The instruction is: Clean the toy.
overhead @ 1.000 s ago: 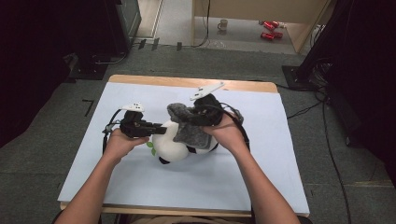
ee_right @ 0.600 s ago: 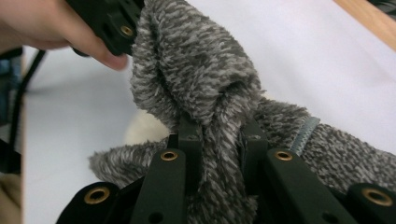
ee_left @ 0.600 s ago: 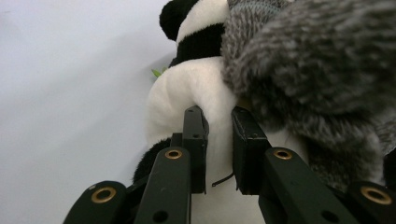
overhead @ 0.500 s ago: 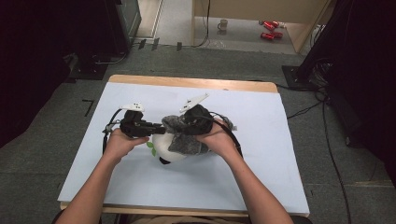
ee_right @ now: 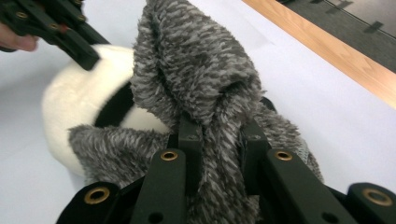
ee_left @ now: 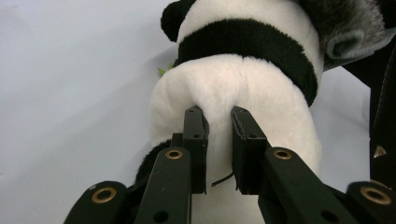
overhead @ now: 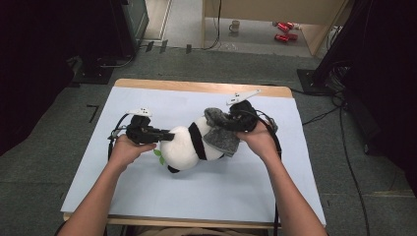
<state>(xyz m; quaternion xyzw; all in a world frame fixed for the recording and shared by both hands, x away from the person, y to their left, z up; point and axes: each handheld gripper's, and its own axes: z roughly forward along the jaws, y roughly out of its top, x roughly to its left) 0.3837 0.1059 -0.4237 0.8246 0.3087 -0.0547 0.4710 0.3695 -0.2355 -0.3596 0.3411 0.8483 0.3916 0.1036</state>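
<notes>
A black-and-white panda plush (overhead: 189,142) lies on its side in the middle of the table. My left gripper (overhead: 169,135) comes in from the left. In the left gripper view its jaws are shut on a pinched fold of the panda's (ee_left: 261,84) white fur, at the left gripper (ee_left: 217,112). A grey fuzzy cloth (overhead: 221,137) drapes over the panda's right end. My right gripper (overhead: 223,123) holds it from the right. In the right gripper view the right gripper (ee_right: 219,123) is shut on a bunched ridge of that cloth (ee_right: 196,70), with the panda (ee_right: 74,98) behind.
The table (overhead: 147,206) has a pale blue cover and a wooden far edge (overhead: 196,86). Cables (overhead: 275,132) trail from the right gripper across the table. Dark stands, a mug (overhead: 235,25) and red cans (overhead: 281,30) are on the floor beyond.
My right gripper has pulled the grey cloth to the right, uncovering more of the panda's body. The left gripper has stayed put on the panda.
</notes>
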